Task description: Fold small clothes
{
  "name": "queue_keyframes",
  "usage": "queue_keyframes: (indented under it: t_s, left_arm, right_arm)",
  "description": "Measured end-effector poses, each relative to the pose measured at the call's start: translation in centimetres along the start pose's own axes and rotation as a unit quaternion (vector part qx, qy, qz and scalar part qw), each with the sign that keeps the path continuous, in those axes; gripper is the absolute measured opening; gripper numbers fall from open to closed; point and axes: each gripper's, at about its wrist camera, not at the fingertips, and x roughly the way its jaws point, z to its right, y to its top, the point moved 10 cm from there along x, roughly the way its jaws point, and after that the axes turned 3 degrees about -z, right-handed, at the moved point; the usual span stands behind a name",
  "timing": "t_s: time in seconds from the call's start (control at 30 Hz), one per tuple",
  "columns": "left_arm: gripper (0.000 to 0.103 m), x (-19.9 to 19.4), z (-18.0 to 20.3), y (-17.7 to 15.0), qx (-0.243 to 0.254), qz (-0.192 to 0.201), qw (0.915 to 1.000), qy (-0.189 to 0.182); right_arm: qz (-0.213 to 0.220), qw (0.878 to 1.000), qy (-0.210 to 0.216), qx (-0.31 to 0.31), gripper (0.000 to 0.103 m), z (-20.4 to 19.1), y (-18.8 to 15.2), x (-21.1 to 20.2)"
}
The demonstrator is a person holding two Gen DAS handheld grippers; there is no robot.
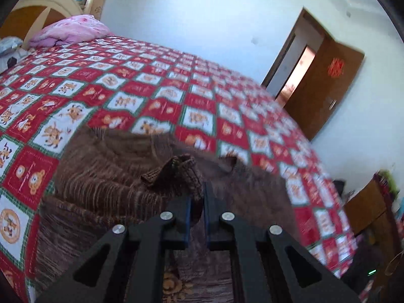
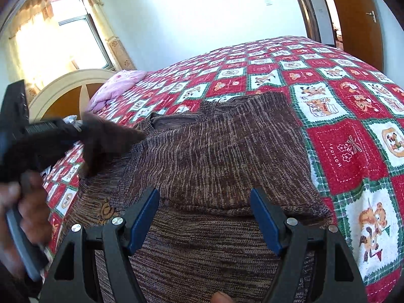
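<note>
The brown marled knit sweater (image 2: 214, 156), ribbed and soft, lies spread on the red, white and green checked cotton bedspread (image 2: 348, 156) across the centre of the right wrist frame. The left gripper (image 1: 196, 197), its jaws clenched, pinches a ribbed cuff (image 1: 174, 169). The right gripper (image 2: 204, 199) hovers with blue pads (image 2: 144, 217) spread wide, grasping nothing.

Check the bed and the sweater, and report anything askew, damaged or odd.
Nothing looks damaged. The brown sweater lies partly folded on the patchwork bedspread; one cuff is lifted, pinched in the left gripper.
</note>
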Motion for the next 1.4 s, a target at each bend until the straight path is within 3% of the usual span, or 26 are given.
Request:
queue_keyframes:
  t_s: [0.13, 0.23, 0.3, 0.37, 0.4, 0.43, 0.57, 0.67, 0.73, 0.77, 0.9, 0.97, 1.07, 1.2, 1.3, 1.4]
  left_arm:
    - [0.021, 2.0, 0.3, -3.9, 0.052, -0.046, 0.9972, 0.028]
    - [0.024, 1.6, 0.6, -6.0, 0.099, -0.058, 0.9931, 0.023]
    - [0.034, 0.5, 0.6, -6.5, 0.133, -0.048, 0.9896, 0.026]
    - [0.061, -1.2, -0.1, -6.1, 0.163, -0.021, 0.9855, 0.042]
    - [0.067, -2.0, -0.7, -5.5, 0.175, -0.005, 0.9831, 0.053]
    - [0.073, -2.8, -1.7, -4.6, 0.182, 0.016, 0.9805, 0.072]
    - [0.075, -3.7, -7.7, -0.3, 0.166, 0.056, 0.9691, 0.174]
    - [0.075, -1.9, -13.5, 1.5, 0.142, 0.021, 0.9527, 0.268]
    - [0.075, -0.6, -16.2, 0.7, 0.142, -0.017, 0.9408, 0.307]
    - [0.075, -0.2, -17.0, -0.1, 0.144, -0.031, 0.9387, 0.311]
    - [0.075, -1.1, -16.7, -2.0, 0.168, -0.014, 0.9352, 0.312]
    - [0.077, -1.5, -16.4, -2.3, 0.17, -0.005, 0.9379, 0.303]
    - [0.086, -1.0, -17.1, -1.8, 0.146, -0.005, 0.9443, 0.295]
    - [0.086, -0.8, -17.8, -1.8, 0.117, 0.003, 0.9581, 0.261]
    - [0.087, -0.9, -18.0, -2.0, 0.103, 0.01, 0.9638, 0.245]
    - [0.088, -0.9, -17.9, -2.1, 0.106, 0.015, 0.9623, 0.25]
  right_arm:
    - [0.0, 1.0, -0.002, 0.0, 0.075, 0.1, -0.1, 0.1]
    - [-0.004, 1.0, -0.005, 0.0, 0.075, 0.2, -0.3, 0.3]
    - [-0.004, 1.0, -0.008, -0.003, 0.075, 0.2, -0.4, 0.4]
    - [-0.004, 1.0, -0.011, -0.009, 0.075, 0.1, -0.4, 0.5]
    - [-0.004, 1.0, -0.013, -0.012, 0.075, 0.0, -0.5, 0.6]
    - [-0.003, 1.0, -0.015, -0.014, 0.075, 0.0, -0.5, 0.6]
    - [-0.001, 1.0, -0.02, -0.02, 0.075, -0.1, -0.7, 0.7]
    - [-0.001, 0.999, -0.023, -0.025, 0.075, -0.2, -0.7, 0.7]
    - [-0.001, 0.999, -0.021, -0.028, 0.075, -0.4, -0.8, 0.7]
    - [-0.002, 0.999, -0.02, -0.029, 0.075, -0.4, -0.8, 0.7]
    - [-0.004, 0.999, -0.018, -0.03, 0.075, -0.6, -0.8, 0.9]
    - [-0.004, 0.999, -0.017, -0.031, 0.075, -0.6, -0.8, 0.9]
    - [-0.002, 0.999, -0.013, -0.036, 0.075, -0.8, -0.8, 0.8]
    - [-0.003, 0.998, -0.036, -0.043, 0.075, -1.1, -0.9, -0.2]
    - [-0.009, 0.995, -0.048, -0.085, 0.075, -3.6, -0.5, -1.2]
    - [-0.018, 0.987, -0.069, -0.143, 0.075, -6.8, 0.3, -1.2]
